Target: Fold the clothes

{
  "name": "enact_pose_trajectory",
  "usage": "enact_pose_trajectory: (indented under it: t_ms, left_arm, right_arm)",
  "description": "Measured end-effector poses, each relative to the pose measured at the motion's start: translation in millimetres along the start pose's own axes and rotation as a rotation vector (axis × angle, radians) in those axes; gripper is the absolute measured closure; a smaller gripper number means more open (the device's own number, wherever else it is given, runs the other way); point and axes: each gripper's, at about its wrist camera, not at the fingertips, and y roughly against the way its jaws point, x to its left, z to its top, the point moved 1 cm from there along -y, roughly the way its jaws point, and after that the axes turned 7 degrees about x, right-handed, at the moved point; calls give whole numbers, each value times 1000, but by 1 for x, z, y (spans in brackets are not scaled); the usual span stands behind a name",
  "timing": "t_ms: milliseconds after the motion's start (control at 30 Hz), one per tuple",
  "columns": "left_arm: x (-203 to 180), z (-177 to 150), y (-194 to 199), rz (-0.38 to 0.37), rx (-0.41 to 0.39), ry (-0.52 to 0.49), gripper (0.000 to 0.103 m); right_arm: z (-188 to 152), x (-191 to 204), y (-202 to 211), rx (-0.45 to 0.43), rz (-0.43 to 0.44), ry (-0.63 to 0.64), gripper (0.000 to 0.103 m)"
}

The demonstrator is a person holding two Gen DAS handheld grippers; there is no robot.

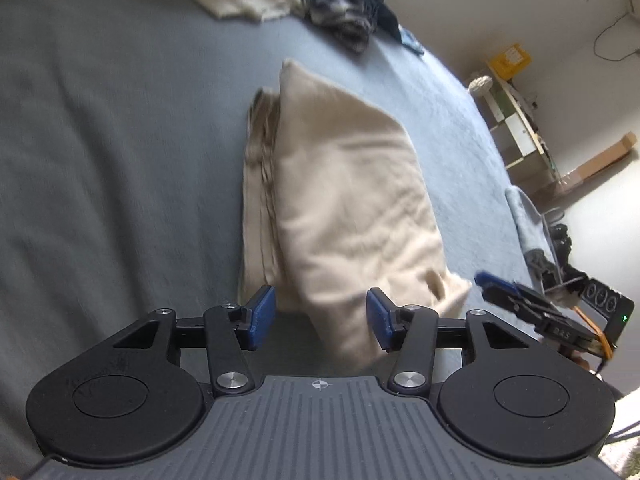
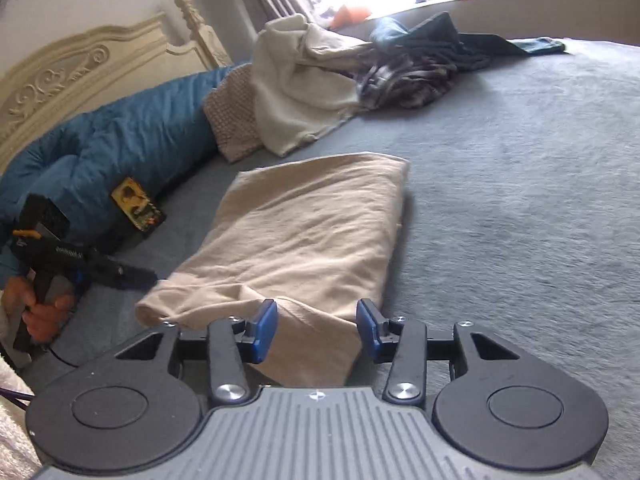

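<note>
A folded beige garment (image 1: 344, 200) lies flat on the grey bed cover (image 1: 120, 160), its layered edges showing on the left side. Its near end reaches between the blue pads of my left gripper (image 1: 321, 317), which stands open over it without pressing. In the right wrist view the same beige garment (image 2: 304, 232) stretches away from my right gripper (image 2: 316, 330), whose jaws are also open with the near corner of cloth lying between them. The right gripper (image 1: 504, 292) shows beside the garment's near right corner. A hand (image 2: 40, 312) holds the left gripper (image 2: 120, 272) at the garment's left corner.
A heap of unfolded clothes, cream (image 2: 296, 80) and dark plaid (image 2: 408, 76), lies at the far side of the bed. A blue duvet (image 2: 120, 144) and carved headboard (image 2: 60, 80) are on the left, with a yellow-black packet (image 2: 138, 204). Shelves (image 1: 516, 120) stand beyond the bed's edge.
</note>
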Motion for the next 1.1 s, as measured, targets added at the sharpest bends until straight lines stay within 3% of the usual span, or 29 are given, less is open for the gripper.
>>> enact_pose_trajectory:
  t_ms: [133,200,267,333,500,633,800,900,967,1100]
  left_arm:
    - [3,-3,-13,-2,30,79,51]
    - [4,-2,-18,1,24,108,53]
    - [2,-2,-20,4,14,112,68]
    - [-1,-1,-21,31,11,97,72]
    - [-2,1,-24,85,22,88,74]
    - [-6,3,-26,129,37,62,74]
    - [-14,8,-18,198,91,16,64]
    - [-29,17,2,273,108,-59,59]
    - [-43,28,15,324,86,-128,53]
    - [-84,64,1,343,34,-304,47]
  right_arm:
    - [4,1,-10,-34,6,8,59]
    - [7,-1,-18,-36,18,-5,66]
    - [5,-3,-27,-11,25,-12,81]
    - [-3,-2,-31,19,25,-3,84]
    - [-28,-4,-23,-5,58,-26,84]
    - [-46,-7,-27,70,84,-39,84]
    - [-48,-30,-14,29,79,-131,82]
    - [-41,-57,-9,-6,81,-249,79]
    - [-37,-71,-9,-22,91,-309,68]
    - [-30,-90,-19,-60,147,-383,64]
